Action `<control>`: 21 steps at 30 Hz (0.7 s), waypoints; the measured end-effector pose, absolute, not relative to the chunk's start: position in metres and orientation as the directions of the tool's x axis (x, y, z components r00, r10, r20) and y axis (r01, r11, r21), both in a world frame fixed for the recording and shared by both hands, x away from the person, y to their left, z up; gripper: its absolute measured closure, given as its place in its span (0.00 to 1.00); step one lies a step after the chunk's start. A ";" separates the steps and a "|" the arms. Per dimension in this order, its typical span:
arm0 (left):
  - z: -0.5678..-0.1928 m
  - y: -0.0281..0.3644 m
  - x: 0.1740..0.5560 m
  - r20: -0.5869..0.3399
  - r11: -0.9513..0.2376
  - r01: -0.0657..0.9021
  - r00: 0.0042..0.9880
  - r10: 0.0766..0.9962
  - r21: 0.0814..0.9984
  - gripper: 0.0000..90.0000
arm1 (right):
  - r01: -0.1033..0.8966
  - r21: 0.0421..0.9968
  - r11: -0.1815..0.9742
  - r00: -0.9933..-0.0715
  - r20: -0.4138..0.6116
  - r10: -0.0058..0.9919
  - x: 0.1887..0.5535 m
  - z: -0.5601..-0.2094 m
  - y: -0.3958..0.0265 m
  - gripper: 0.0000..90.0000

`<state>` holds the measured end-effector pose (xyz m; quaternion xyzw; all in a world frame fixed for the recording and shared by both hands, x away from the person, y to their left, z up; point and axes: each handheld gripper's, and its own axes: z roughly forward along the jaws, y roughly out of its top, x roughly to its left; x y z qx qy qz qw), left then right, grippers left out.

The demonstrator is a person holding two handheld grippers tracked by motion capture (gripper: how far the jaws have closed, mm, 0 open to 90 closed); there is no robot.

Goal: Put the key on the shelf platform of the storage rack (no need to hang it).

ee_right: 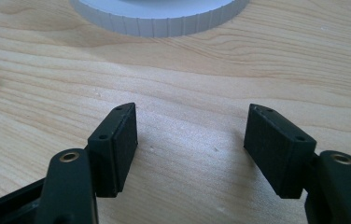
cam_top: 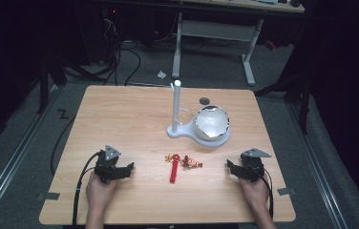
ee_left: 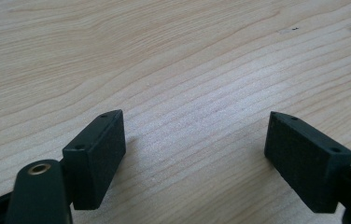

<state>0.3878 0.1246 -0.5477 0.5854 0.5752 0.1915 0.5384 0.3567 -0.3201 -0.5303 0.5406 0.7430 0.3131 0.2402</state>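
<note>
Both the left gripper (cam_top: 129, 167) and right gripper (cam_top: 230, 166) rest spread and empty near the table's (cam_top: 120, 114) front edge, flanking the small red-strapped charm (cam_top: 174, 168) between them, probably light and limp, best pinched mid-strap.

A red strap (cam_top: 173, 172) lies flat on the surface, small red-and-yellow charms (cam_top: 185, 161) clustered at its far end.

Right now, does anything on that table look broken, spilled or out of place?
Nothing stands out. The small red and yellow trinket lies flat mid-table, the white stand is upright beside its silvery bowl, and both hand-held grippers sit open, empty.
</note>
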 end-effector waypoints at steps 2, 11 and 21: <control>-0.548 0.125 0.388 -0.395 0.242 0.467 0.265 0.880 0.851 0.23 | 0.651 0.725 0.225 -0.307 -0.019 0.951 0.356 -0.530 -0.320 0.39; -0.548 0.125 0.388 -0.396 0.242 0.467 0.265 0.879 0.850 0.23 | 0.661 0.715 0.228 -0.320 -0.006 0.947 0.355 -0.528 -0.320 0.41; -0.548 0.125 0.388 -0.396 0.242 0.467 0.265 0.879 0.850 0.23 | 0.637 0.739 0.220 -0.357 0.029 0.934 0.349 -0.522 -0.314 0.46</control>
